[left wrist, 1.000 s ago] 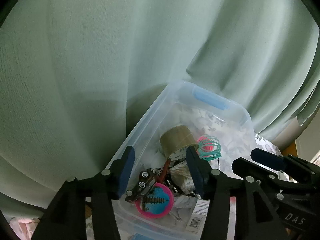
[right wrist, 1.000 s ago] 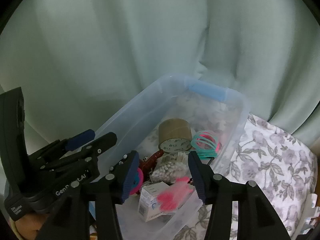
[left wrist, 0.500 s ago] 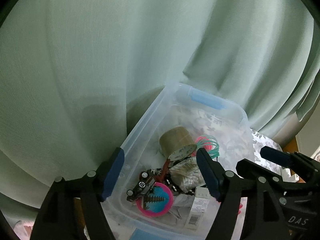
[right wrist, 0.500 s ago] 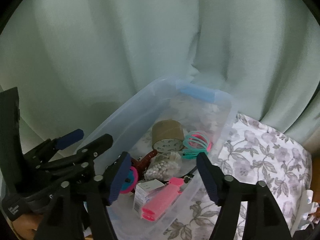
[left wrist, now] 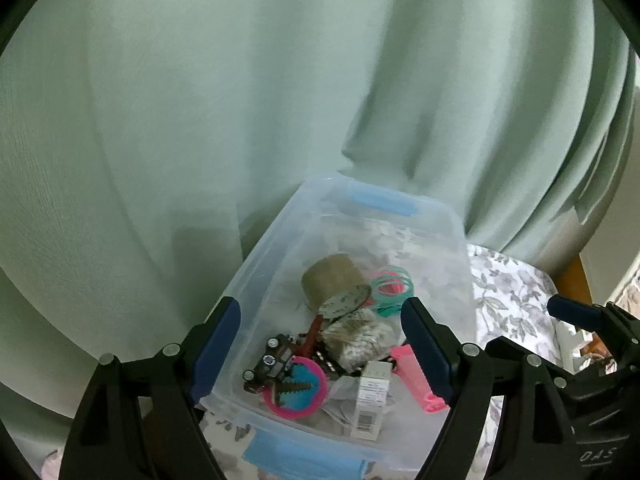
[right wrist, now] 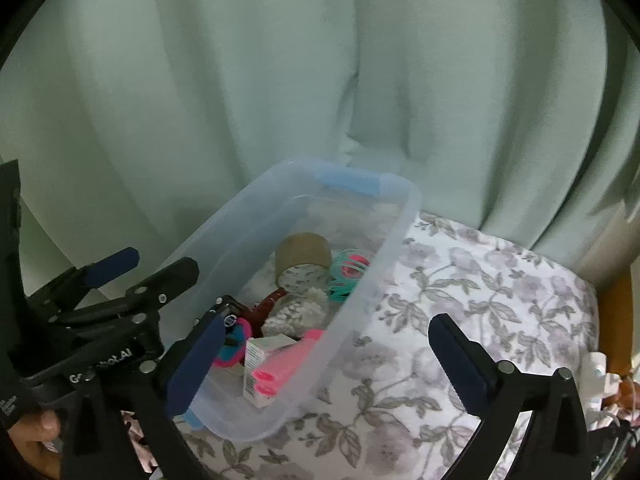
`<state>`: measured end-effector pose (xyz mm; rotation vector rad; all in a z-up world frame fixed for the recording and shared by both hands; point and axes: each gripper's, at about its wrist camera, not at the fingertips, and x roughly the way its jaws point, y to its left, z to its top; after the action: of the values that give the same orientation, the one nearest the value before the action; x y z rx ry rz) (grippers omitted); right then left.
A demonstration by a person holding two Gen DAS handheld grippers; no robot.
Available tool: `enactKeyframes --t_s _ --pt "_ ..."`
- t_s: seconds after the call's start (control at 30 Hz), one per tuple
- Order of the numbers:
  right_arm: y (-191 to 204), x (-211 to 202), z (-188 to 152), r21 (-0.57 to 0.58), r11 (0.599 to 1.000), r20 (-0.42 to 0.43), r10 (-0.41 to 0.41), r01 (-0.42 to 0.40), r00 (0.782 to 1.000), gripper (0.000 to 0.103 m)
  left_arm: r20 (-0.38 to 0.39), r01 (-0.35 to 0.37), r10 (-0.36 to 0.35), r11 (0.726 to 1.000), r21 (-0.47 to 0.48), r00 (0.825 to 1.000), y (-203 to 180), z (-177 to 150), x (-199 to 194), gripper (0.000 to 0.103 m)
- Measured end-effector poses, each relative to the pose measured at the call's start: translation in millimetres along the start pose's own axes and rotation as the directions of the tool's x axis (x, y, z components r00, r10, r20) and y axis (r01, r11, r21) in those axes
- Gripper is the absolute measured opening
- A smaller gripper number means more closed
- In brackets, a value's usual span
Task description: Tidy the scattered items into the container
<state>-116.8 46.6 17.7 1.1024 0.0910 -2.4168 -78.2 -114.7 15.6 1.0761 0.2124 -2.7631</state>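
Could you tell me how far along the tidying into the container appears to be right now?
Mostly done, it seems: the clear container already holds the tape roll, coil rings, pink comb and small box. Nothing is in hand; the left gripper and right gripper are both open. No loose items show on the floral cloth.

We see a pale green curtain [left wrist: 200,100] filling the far side of the scene, hanging in soft vertical folds that gather toward the right. Below it, near us and to the right, lies a white cloth printed with grey-purple flowers [right wrist: 460,300], spread over a surface whose orange-brown wooden edge [right wrist: 614,300] shows at the far right. The light is dim and even, with soft shadow low on the curtain at left.
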Motion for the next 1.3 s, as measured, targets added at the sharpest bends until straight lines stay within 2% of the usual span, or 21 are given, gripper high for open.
enactKeyframes --t_s 0.17,0.47,0.73,0.97,1.3 --pt "-6 -14 -8 0.008 1.0 0.004 -0.029 0.029 1.0 0.103 -0.002 -0.014 0.014 0.999 0.034 1.0 -12 -3 -8 0.084" --pt "-17 -38 -24 0.054 0.996 -0.013 -0.073 0.074 0.997 0.103 -0.023 0.017 -0.015 0.997 0.076 1.0 -31 -10 -21 0.084" --pt "-26 -52 -41 0.097 0.99 -0.036 -0.099 0.102 0.994 0.103 -0.059 0.017 -0.011 0.993 0.114 0.998 -46 -18 -27 0.084" --pt "-34 -65 -49 0.154 0.982 -0.051 -0.104 0.111 0.993 0.103 -0.091 0.034 -0.022 0.99 0.134 0.996 -56 -23 -35 0.084" --pt "-31 -85 -48 0.183 0.977 -0.066 -0.096 0.107 0.993 0.103 -0.13 0.021 -0.002 0.989 0.147 0.992 -61 -23 -51 0.084"
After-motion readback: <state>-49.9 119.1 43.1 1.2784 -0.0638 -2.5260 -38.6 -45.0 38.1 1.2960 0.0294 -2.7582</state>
